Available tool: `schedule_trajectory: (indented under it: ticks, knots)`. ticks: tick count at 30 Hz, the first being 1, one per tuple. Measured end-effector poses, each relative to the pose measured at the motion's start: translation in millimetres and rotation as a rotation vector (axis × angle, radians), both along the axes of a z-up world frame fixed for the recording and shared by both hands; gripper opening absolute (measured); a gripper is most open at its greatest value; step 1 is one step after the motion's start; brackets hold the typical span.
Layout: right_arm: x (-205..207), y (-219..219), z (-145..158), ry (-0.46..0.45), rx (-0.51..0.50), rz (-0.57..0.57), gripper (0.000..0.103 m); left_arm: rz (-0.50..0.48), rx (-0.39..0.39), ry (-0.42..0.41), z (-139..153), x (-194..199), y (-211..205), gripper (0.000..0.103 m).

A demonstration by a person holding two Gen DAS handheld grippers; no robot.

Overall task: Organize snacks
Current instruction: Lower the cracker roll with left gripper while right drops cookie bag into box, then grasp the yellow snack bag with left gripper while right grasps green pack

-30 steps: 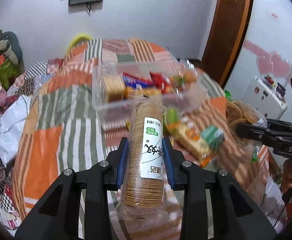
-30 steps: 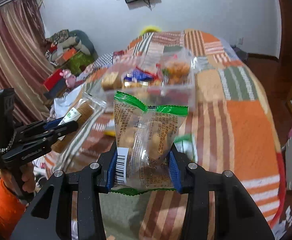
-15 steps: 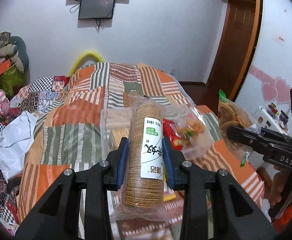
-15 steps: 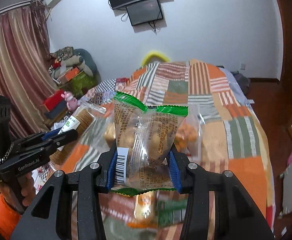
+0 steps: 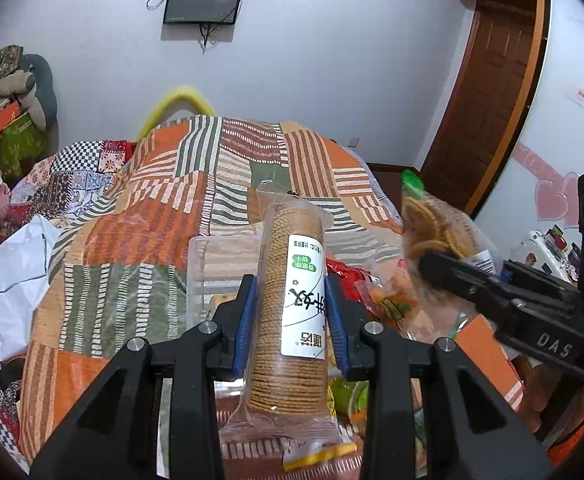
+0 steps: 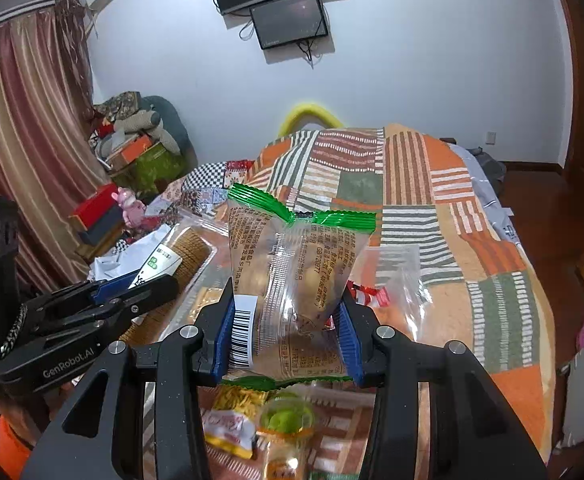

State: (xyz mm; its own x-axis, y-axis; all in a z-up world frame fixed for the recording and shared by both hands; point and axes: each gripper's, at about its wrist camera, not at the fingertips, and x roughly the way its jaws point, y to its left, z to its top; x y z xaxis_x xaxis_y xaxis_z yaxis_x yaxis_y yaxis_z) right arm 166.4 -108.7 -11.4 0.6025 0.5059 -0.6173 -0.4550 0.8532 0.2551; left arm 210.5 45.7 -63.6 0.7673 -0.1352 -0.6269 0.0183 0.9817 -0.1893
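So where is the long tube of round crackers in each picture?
Left wrist view: the cracker sleeve stands in the middle, pinched between the left tongs.
Right wrist view: the same cracker sleeve shows at the left, poking out of the left tongs.
Shared landmark: the wall screen hangs on the wall above the patchwork bed in both views.
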Motion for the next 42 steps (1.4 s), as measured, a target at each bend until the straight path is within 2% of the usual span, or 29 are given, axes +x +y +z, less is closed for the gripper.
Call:
schedule_trajectory:
  ticks: [14,21,23,27,35,39,42]
  knots:
    - [39,20,-36,0.094,-0.032,0.020,0.041,-0.002,-0.004,0.090,-41,54,-3,0.033]
    - [39,24,-38,0.086,-0.074,0.034,0.044,-0.010,-0.010,0.129,-54,62,-3,0.034]
    - [38,24,-38,0.088,-0.081,0.036,0.044,-0.012,-0.023,0.113,-50,58,-3,0.033]
    - [36,17,-32,0.090,-0.056,0.029,0.047,-0.018,0.000,0.073,-33,45,-5,0.034]
    - [14,2,-10,0.036,-0.046,0.026,0.048,-0.026,0.026,0.044,-10,14,-4,0.035]
    - [-2,-11,-4,0.019,-0.050,0.020,0.050,-0.027,0.034,0.056,-12,-2,-3,0.051]
    - [-13,-25,-6,0.020,-0.053,0.008,0.053,-0.025,0.067,0.067,-17,-16,-5,0.058]
